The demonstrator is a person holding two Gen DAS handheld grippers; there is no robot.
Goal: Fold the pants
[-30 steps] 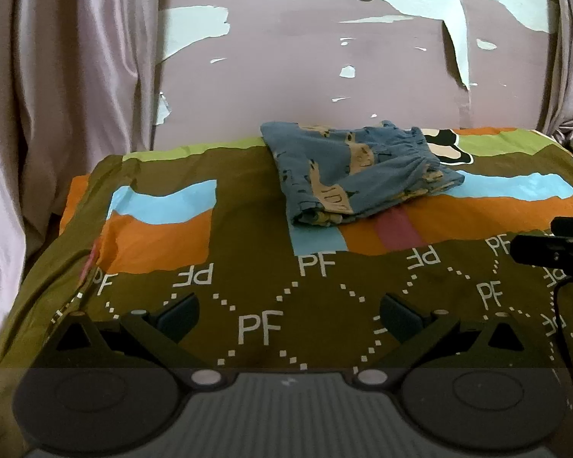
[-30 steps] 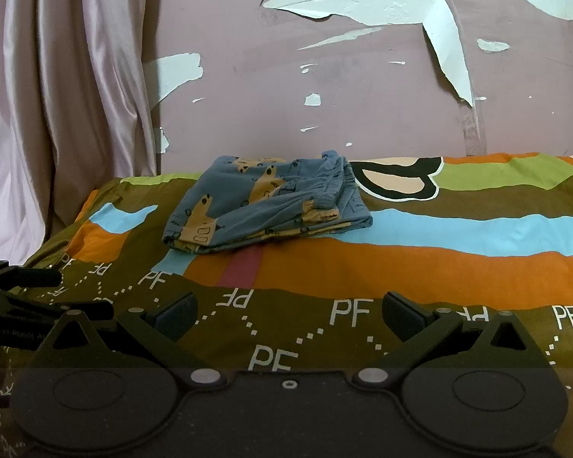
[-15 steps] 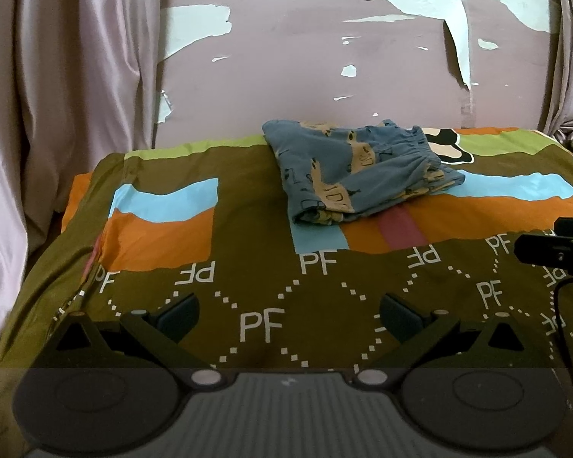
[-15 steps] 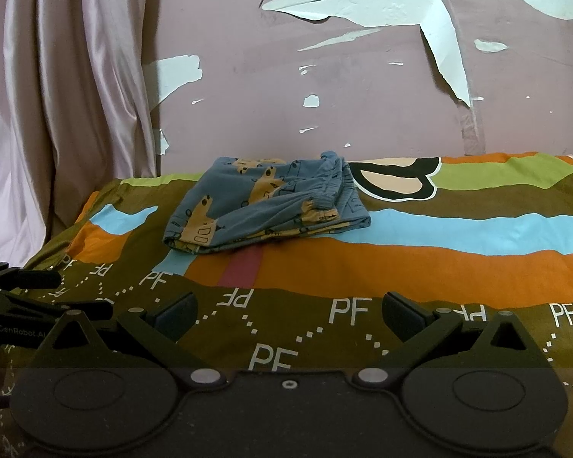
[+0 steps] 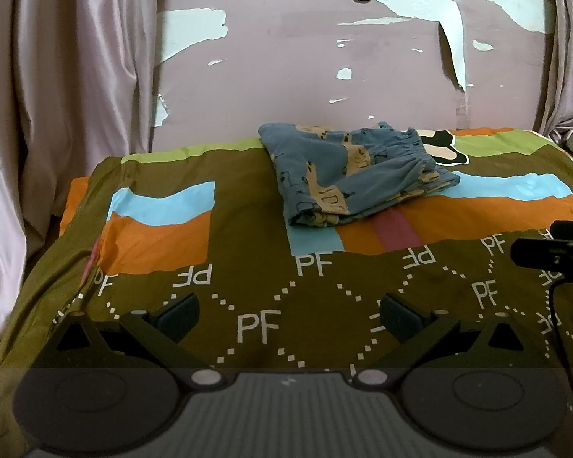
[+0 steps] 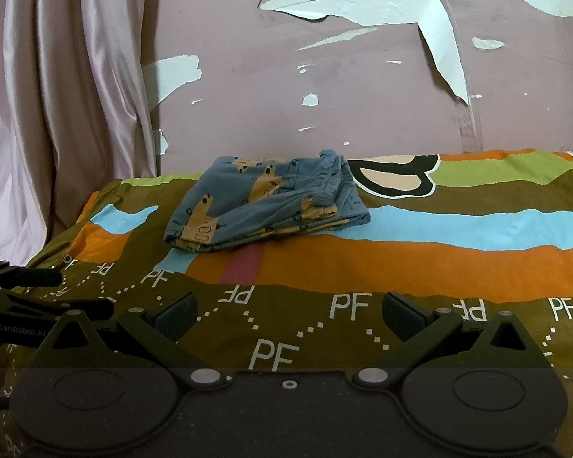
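Fig.: both wrist views, bed w/ folded garment. The pants (image 5: 357,175), blue w/ tan animal print, lie in a compact multi-layer bundle well ahead of both grippers, far side of the bedspread (image 5: 248,267) near the wall (image 5: 286,57). From the left gripper (image 5: 288,315) they sit ahead and slightly right; from the right gripper (image 6: 288,315), ahead and slightly left. Neither tool touches them.

Left gripper: jaws spread wide, nothing between. Right gripper: likewise wide, empty. Each shows at the edge of the other's view, so the two hang side by side above the near part of the bed.

Handling (judged): thin, soft knit, light, no stiffness; layers likely to slide over each other and the bundle to sag if lifted by one point. Gathered waistband end, on the bundle's right, is thicker, prob. the surest pinch. Near folded edge, facing the grippers, shows stacked layers; a grip there should take all layers or the fold opens. Fold looks largely complete; edges not fully squared.

Surface: patterned bedspread, olive/orange/blue bands w/ "PF" lettering, padded, yielding, so pads can press in to get under cloth. Room: pinkish wall w/ peeling paint behind the bed; pale curtain (image 6: 65,114) to the far left, another at far right in the left view.
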